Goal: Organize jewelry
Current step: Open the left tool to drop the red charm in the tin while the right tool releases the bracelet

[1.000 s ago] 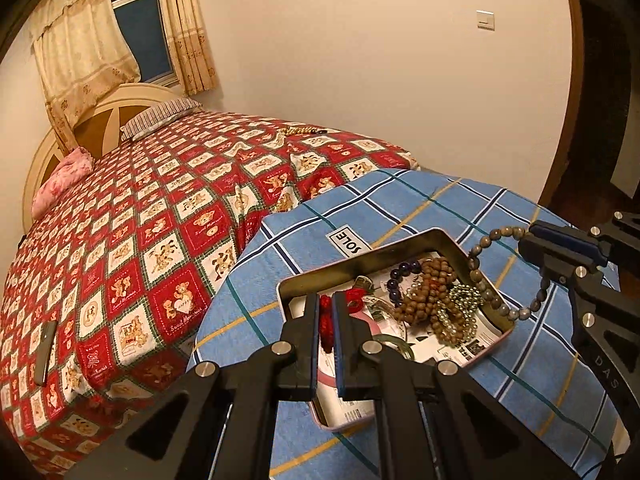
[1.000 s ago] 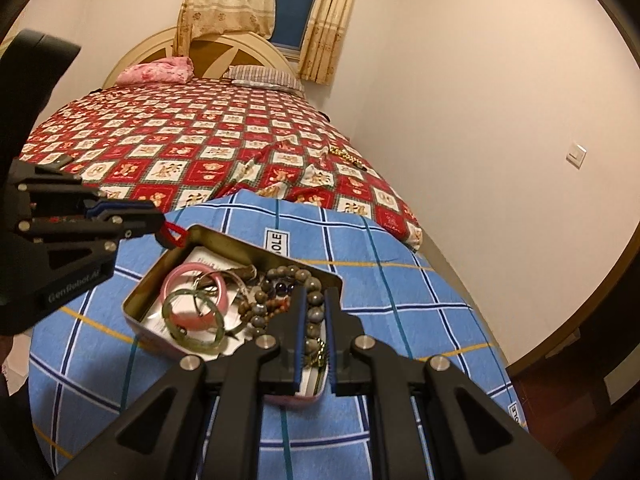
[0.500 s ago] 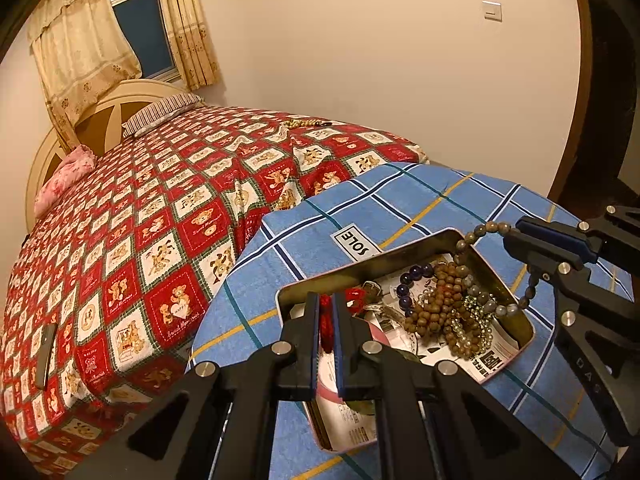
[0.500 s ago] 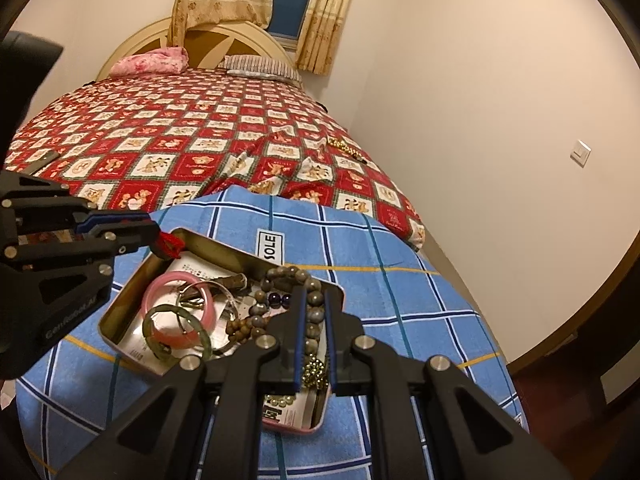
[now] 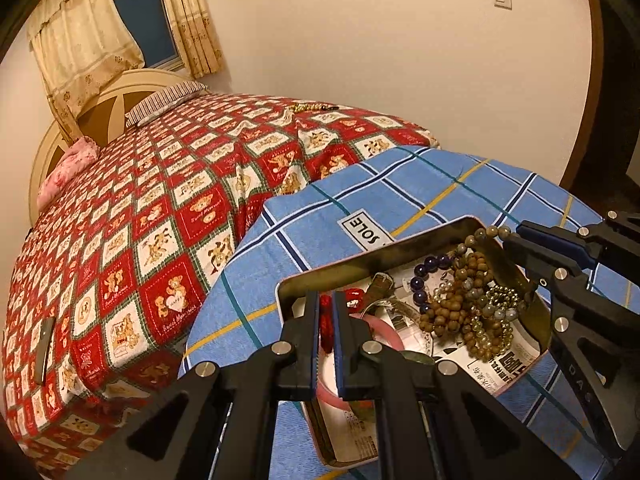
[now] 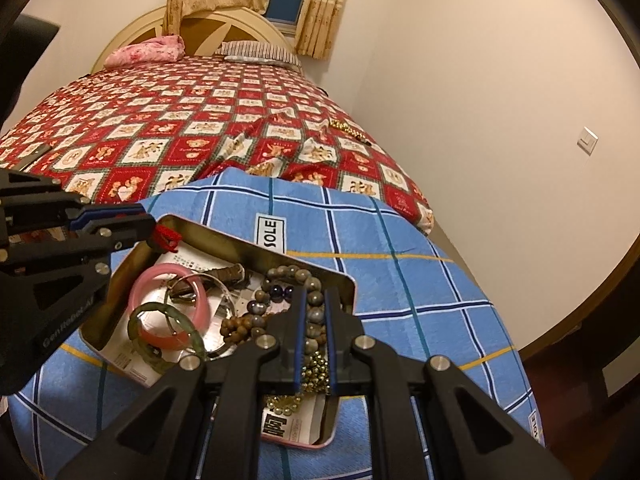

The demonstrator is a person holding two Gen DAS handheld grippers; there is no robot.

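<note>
Where the red teddy-bear bedspread (image 5: 152, 216) ends, a blue plaid cloth (image 5: 404, 196) with a "SOLE" label covers the surface that carries an open metal tin (image 5: 384, 254), lined with printed paper.

Left side: the left gripper (image 5: 327, 306) sits over the tin's left end, its fingers (image 5: 311, 316) narrowed onto a red cord ornament (image 5: 326, 320) — in the right wrist view the red piece (image 6: 167, 237) shows at the fingertips just above the tin's rim (image 6: 240, 242).

Tin contents, left to right in the right wrist view: a pink bangle (image 6: 170, 306) overlapped by a dark green bangle (image 6: 164, 338), a clear bangle (image 6: 224, 308) beside them, a brown strap-like piece (image 6: 224, 274) toward the far wall, then dark purple beads (image 6: 280, 291), a brown wooden bead bracelet (image 6: 240, 326) and small gold beads (image 6: 316, 368) at the right end.

Right side: the right gripper (image 6: 313, 320) has its fingers (image 6: 297, 336) closed narrowly on a grey-brown stone bead bracelet (image 6: 308, 280); the strand loops forward from the fingers and lies over the tin's right portion. In the left wrist view the same strand (image 5: 486, 234) arches from the fingertips over the tin's far corner.

Farther back on the bedspread lies a gold chain (image 6: 348, 128) — well apart from the tin.
</note>
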